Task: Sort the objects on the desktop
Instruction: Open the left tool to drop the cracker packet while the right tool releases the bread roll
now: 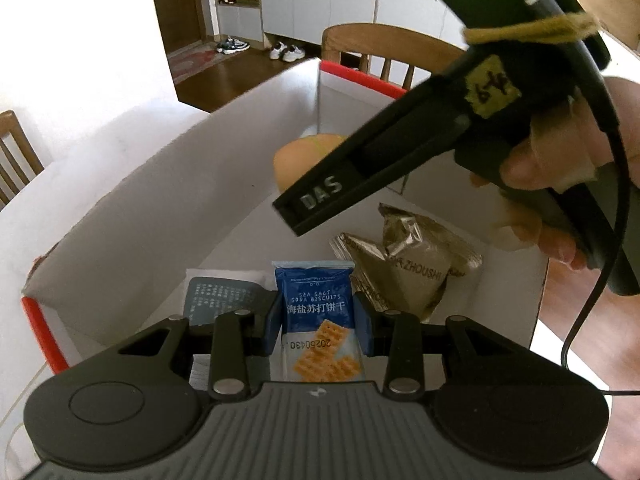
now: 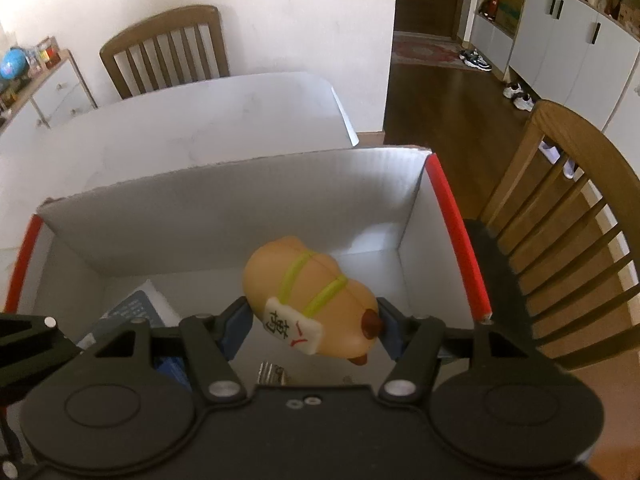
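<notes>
From the left wrist we see our left gripper (image 1: 320, 326) clamped on the blue biscuit packet (image 1: 316, 316) over the white box (image 1: 240, 128), silver packets (image 1: 404, 264) below. From the right wrist, only here, our right gripper (image 2: 314, 326) squeezes the tan toy (image 2: 312, 300) between both pads.

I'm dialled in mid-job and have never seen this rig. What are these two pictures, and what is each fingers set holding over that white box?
There is no robot arm: a person carries a hand-held gripper in each hand, and each picture comes from a camera on one gripper, looking forward along its fingers.

In the left wrist view, the left gripper is shut on a blue soda biscuit packet. The right gripper's black body crosses the top right, held by a hand.

In the right wrist view, the right gripper is shut on a tan animal toy with green bands.

Both hang over an open white box with red edges, which stands on a white table. Silver snack packets already lie inside.
</notes>
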`<state>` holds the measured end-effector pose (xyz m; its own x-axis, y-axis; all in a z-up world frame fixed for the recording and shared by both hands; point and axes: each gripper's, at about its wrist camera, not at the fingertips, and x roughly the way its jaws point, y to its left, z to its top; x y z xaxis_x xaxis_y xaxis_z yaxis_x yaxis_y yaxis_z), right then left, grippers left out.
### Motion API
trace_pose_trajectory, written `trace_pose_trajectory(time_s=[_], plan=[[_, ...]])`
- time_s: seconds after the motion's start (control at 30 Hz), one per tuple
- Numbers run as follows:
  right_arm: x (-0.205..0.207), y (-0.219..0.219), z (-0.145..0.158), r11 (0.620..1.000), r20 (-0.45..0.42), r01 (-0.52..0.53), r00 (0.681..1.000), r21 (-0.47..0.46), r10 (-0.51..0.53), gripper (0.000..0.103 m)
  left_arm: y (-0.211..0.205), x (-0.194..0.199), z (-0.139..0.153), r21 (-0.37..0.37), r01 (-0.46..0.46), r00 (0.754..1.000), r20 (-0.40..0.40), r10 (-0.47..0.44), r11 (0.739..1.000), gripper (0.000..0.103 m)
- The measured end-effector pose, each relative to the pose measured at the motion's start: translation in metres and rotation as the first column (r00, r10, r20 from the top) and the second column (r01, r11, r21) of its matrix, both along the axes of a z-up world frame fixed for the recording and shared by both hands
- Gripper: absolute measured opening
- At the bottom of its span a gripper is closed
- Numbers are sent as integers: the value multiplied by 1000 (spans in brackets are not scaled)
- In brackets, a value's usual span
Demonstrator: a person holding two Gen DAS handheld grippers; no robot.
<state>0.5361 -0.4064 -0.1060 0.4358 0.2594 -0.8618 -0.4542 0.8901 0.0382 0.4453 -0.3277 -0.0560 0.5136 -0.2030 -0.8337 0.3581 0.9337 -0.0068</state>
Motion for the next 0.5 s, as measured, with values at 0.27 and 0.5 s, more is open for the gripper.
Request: trace_pose_trajectory(time_s=[0.27, 0.5], plan=[[5, 17, -13, 999, -55, -23, 998, -35, 21, 65, -4, 7, -5, 14, 24, 997, -69, -23, 1000, 36], [9, 22, -24, 998, -114, -27, 993, -55, 21, 65, -8, 15, -9, 16, 50, 989, -144, -47, 999, 36]])
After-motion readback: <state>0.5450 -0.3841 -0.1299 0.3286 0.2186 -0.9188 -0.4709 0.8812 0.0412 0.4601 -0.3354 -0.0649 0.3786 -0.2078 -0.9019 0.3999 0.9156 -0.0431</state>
